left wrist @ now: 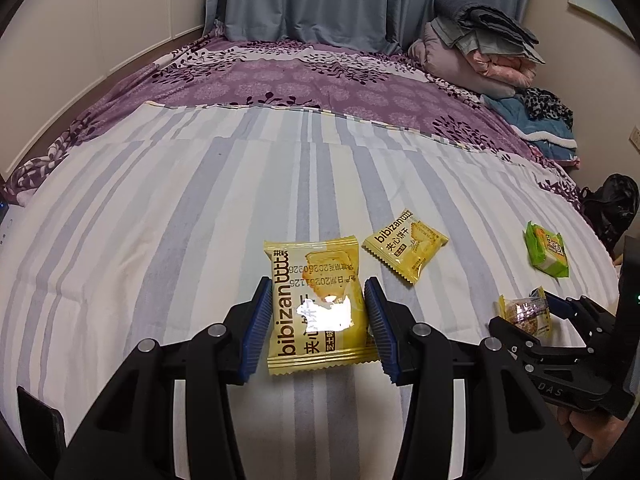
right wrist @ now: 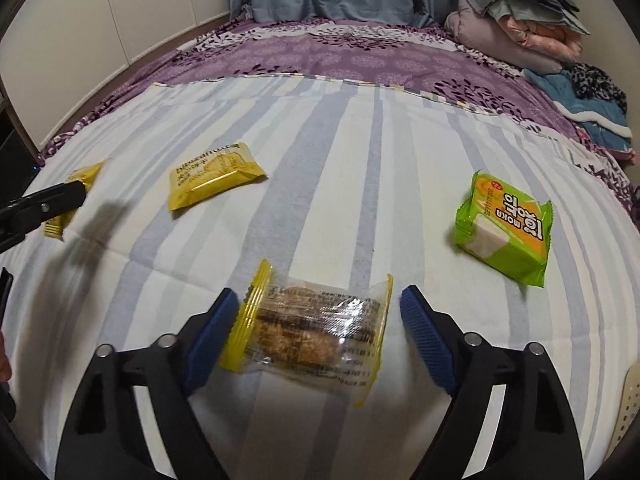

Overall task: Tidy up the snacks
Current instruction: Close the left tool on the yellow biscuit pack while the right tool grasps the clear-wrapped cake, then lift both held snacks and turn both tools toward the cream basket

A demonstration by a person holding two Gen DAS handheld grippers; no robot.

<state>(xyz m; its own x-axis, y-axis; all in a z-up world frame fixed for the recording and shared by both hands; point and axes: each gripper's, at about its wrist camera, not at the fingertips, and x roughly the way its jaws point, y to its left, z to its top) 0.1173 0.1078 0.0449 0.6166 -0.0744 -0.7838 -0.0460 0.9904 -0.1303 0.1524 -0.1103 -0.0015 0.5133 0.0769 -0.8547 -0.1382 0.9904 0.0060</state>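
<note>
A yellow bibizan biscuit packet [left wrist: 318, 306] lies on the striped sheet between the fingers of my left gripper [left wrist: 318, 312], whose pads sit at its edges; the jaws look shut on it. A second yellow bibizan packet [left wrist: 406, 244] [right wrist: 214, 178] lies just beyond. A clear oat-bar packet with yellow ends [right wrist: 314, 330] [left wrist: 526, 314] lies between the open fingers of my right gripper [right wrist: 316, 332], with a gap at the right pad. A green mokn packet [right wrist: 506, 230] [left wrist: 547, 250] lies to the right.
The striped sheet [left wrist: 160, 220] covers a bed with a purple floral cover [left wrist: 280, 80] behind. Folded blankets [left wrist: 480, 48] are piled at the back right. A black bag [left wrist: 612, 204] sits off the bed's right edge.
</note>
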